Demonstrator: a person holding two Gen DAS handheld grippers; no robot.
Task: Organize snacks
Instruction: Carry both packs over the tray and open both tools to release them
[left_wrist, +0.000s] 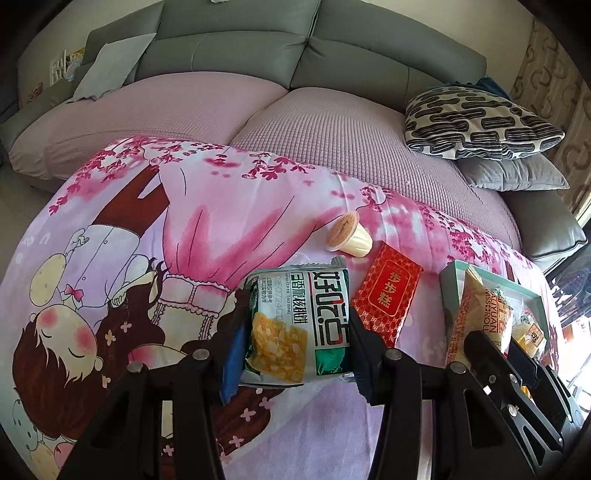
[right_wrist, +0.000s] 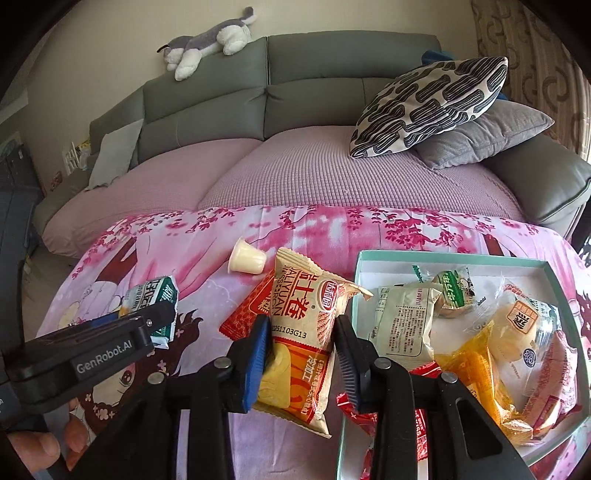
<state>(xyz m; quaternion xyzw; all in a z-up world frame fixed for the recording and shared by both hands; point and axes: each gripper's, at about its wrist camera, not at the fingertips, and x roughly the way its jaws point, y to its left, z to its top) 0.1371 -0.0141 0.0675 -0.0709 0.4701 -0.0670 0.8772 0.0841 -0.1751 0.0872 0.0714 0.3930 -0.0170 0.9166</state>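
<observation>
1. The right gripper (right_wrist: 301, 354) has its jaws closed on a tan swiss-roll packet (right_wrist: 308, 332), pinching it across its width. The packet's long axis runs away from the jaws, far end up, and the near end hangs below them.
2. The box (right_wrist: 458, 256), a shallow white tray with a teal rim, sits just right of that packet. So the packet's way into the box is rightward, and the right hand is the nearer one.
3. The left gripper (left_wrist: 295, 332) is clamped partway shut on a green-and-white biscuit packet (left_wrist: 299, 325), held by its sides with the printed face up, well left of the box.
4. Still out on the pink cartoon cloth (left_wrist: 110, 229): a flat red packet (left_wrist: 388, 299) between the two grippers, and a pale jelly cup (left_wrist: 349, 236) tipped on its side farther off.
5. The wrappers are thin, glossy, crinkly film, puffed with air, and likely slippery under the pads. The box already holds several such bags, loosely heaped; free room shows at its far left corner.
</observation>
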